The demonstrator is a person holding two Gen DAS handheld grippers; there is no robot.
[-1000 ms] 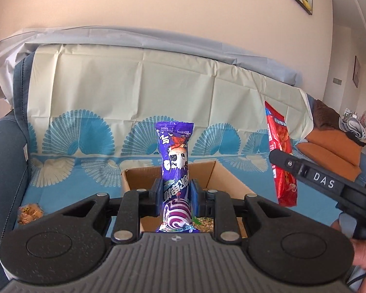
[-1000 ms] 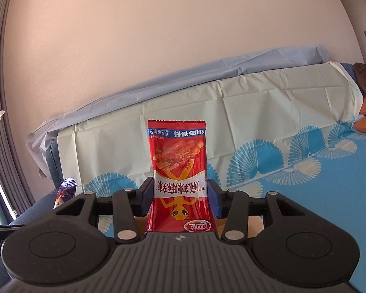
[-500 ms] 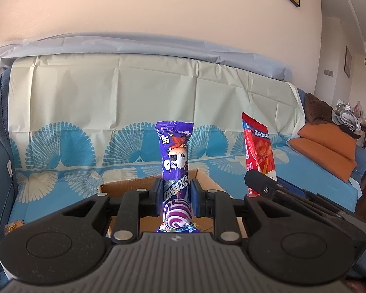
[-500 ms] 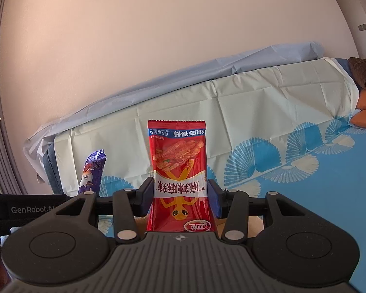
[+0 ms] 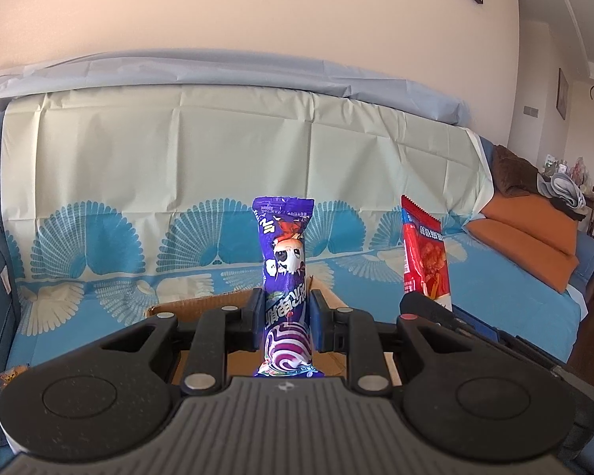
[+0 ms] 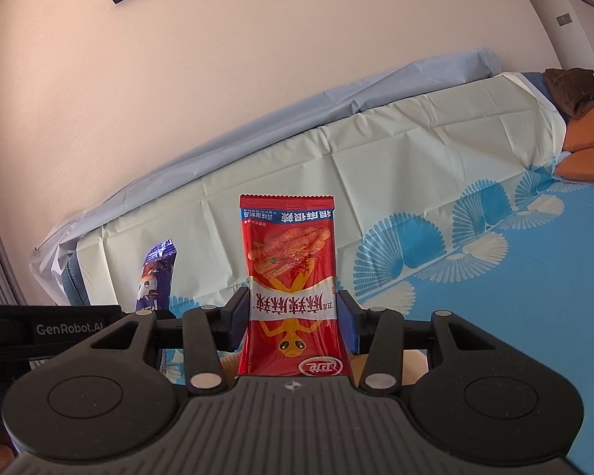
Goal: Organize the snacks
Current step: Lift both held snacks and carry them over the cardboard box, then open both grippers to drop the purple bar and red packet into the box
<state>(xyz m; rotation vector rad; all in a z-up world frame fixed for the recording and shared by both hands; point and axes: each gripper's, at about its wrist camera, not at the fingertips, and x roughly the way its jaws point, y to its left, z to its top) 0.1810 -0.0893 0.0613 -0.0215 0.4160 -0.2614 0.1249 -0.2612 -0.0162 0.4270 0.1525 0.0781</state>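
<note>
Holding: both grippers each carry one snack pkt upright, above a sofa seat w/ blue fan-print cover [image 5: 99, 261].
Left gripper [image 5: 285, 316]: fingers clamped on purple snack packet [image 5: 284, 261] at its lower-mid; pkt stands vertical, cartoon face on front, top end free above the pads.
Right gripper [image 6: 293, 316]: fingers clamped on red snack packet [image 6: 291, 277] at its mid; pkt upright but print reads upside down, logo end nearest the camera.
Cardboard box [image 5: 202, 303]: open, on the sofa seat, directly behind/below left gripper; far rim and part of the inside show past the fingers. Contents: can't tell.
Cross views: in left wrist view the red pkt sits to the right of the purple one, near, not touching; in right wrist view the purple pkt sits to the left, partly hidden behind the other gripper's body.
Loose snack [image 5: 10, 374]: small orange-ish pkt on the seat near its left edge, by the dark blue armrest, well apart from the box.
Right end of sofa: orange cushions [image 5: 534, 245].
</note>
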